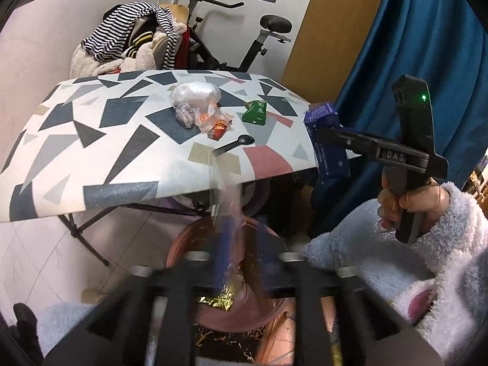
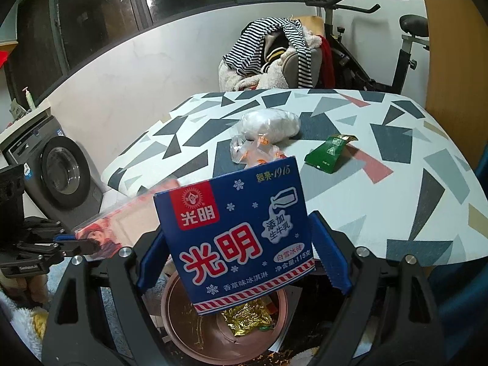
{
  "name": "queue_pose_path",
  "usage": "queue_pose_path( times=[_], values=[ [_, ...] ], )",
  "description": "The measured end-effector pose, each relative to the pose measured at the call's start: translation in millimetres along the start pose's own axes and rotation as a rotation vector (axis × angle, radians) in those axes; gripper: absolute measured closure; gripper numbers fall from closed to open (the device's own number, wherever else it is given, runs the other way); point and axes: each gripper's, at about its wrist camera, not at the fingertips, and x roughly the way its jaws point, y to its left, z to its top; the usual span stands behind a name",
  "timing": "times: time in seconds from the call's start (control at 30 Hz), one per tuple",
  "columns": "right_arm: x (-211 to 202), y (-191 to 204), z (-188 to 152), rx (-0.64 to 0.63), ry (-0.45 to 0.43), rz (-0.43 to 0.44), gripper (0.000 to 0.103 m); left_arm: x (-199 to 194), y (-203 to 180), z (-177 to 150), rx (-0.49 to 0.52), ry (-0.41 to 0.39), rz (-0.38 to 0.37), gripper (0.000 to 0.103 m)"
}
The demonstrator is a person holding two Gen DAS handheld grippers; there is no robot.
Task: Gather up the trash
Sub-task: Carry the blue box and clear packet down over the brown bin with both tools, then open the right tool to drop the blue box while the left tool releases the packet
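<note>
My left gripper [image 1: 244,250] hangs over a pinkish-brown bin [image 1: 189,244], its blurred blue pads apart. A thin clear-pink wrapper [image 1: 225,201] streaks loosely between them above the bin; the right wrist view shows this wrapper [image 2: 122,219] at the left gripper [image 2: 70,244]. A gold foil wrapper [image 2: 244,320] lies in the bin [image 2: 183,329]. My right gripper [image 2: 244,259] is shut on a blue ice-cream box [image 2: 238,228], held upright over the bin. On the patterned tabletop [image 1: 91,140] lie a clear plastic bag [image 1: 195,97], a green packet [image 1: 254,113], a red packet [image 1: 217,130] and a black spoon [image 1: 235,145].
A chair heaped with striped clothes [image 1: 137,36] and an exercise bike [image 1: 262,39] stand behind the table. A blue curtain [image 1: 411,45] hangs at the right. A washing machine [image 2: 61,170] sits at the left. A fluffy sleeve [image 1: 396,259] crosses the bin's right side.
</note>
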Motion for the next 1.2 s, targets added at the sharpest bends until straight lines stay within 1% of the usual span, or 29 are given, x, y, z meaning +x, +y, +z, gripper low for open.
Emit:
queue_pose_path(
  times=[0.03, 0.1, 0.17, 0.27, 0.43, 0.5, 0.7, 0.87, 1.2],
  values=[
    [1, 0, -1, 0.000, 0.003, -0.001, 0.018, 2, 0, 2, 0.006, -0.014, 0.009, 0.049],
    [4, 0, -3, -0.001, 0.013, -0.002, 0.018, 4, 0, 6, 0.013, -0.034, 0.023, 0.049],
    [8, 1, -6, -0.003, 0.025, -0.005, 0.018, 2, 1, 11, 0.008, -0.062, 0.046, 0.044],
    [12, 1, -10, -0.002, 0.041, -0.005, 0.018, -7, 2, 20, 0.000, -0.128, 0.073, 0.027],
    [22, 5, -20, -0.010, 0.078, -0.003, 0.018, -17, 2, 31, 0.017, -0.180, 0.121, 0.011],
    [28, 8, -24, -0.018, 0.095, 0.001, 0.018, -19, 3, 33, 0.017, -0.191, 0.137, 0.008],
    [46, 20, -39, -0.061, 0.156, -0.002, 0.018, -17, 10, 33, 0.017, -0.199, 0.187, 0.006],
    [55, 27, -50, -0.080, 0.193, -0.001, 0.018, -17, 16, 31, 0.000, -0.205, 0.203, 0.006],
    [57, 32, -55, -0.093, 0.198, -0.002, 0.016, -24, 15, 33, -0.006, -0.226, 0.238, 0.006]
  ],
)
